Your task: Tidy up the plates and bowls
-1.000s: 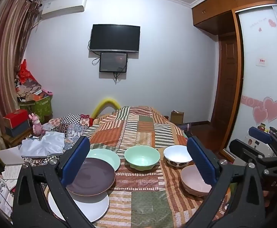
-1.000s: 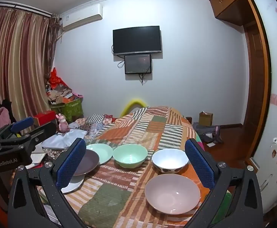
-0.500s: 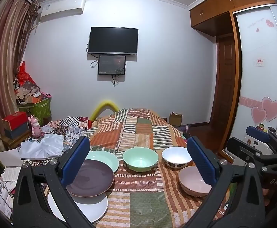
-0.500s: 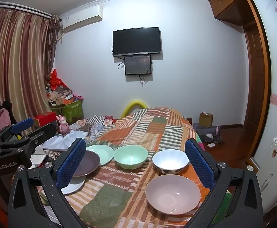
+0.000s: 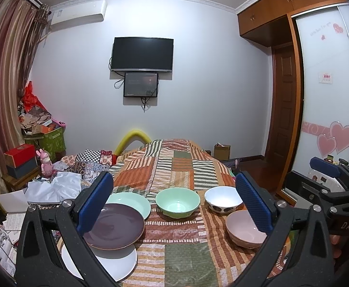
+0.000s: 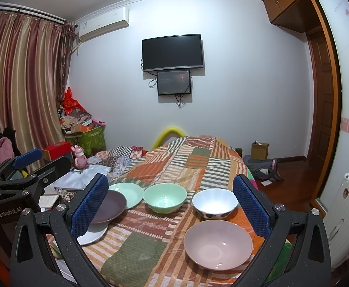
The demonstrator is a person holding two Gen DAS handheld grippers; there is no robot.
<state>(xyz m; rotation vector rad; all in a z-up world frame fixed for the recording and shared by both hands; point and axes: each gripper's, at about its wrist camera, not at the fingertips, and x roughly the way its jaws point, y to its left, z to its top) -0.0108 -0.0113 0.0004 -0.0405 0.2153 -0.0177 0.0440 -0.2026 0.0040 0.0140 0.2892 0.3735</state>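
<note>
Both grippers hang above the near end of the bed with nothing between their blue pads: the left gripper [image 5: 173,203] has its jaws spread wide, and the right gripper [image 6: 171,202] is parted just as far. Each shows at the edge of the other's view.

Dishes sit on a patchwork quilt [image 5: 174,167] of orange, green and striped squares. At the near left a purple plate [image 5: 117,227] overlaps a white plate [image 5: 117,263] beneath it and the rim of a pale green plate [image 5: 131,202] just behind — whether it rests fully on either is hard to judge from this angle. Right of these stands a green bowl [image 5: 177,202], then a white bowl with dark spots [image 6: 215,203], and nearest on the right a pink bowl [image 6: 218,244], close beside the spotted one.

Beyond the bed, a black television [image 6: 172,52] hangs on the pale far wall with a smaller screen [image 6: 173,82] under it — cables dangle below. An air conditioner [image 6: 104,22] sits high at the left above striped curtains [image 6: 21,83]. Boxes, cloth and a pink rabbit toy [image 6: 80,159] crowd the left side; a wooden door [image 5: 285,110] and wardrobe panels with pink hearts [image 5: 337,138] fill the right.
</note>
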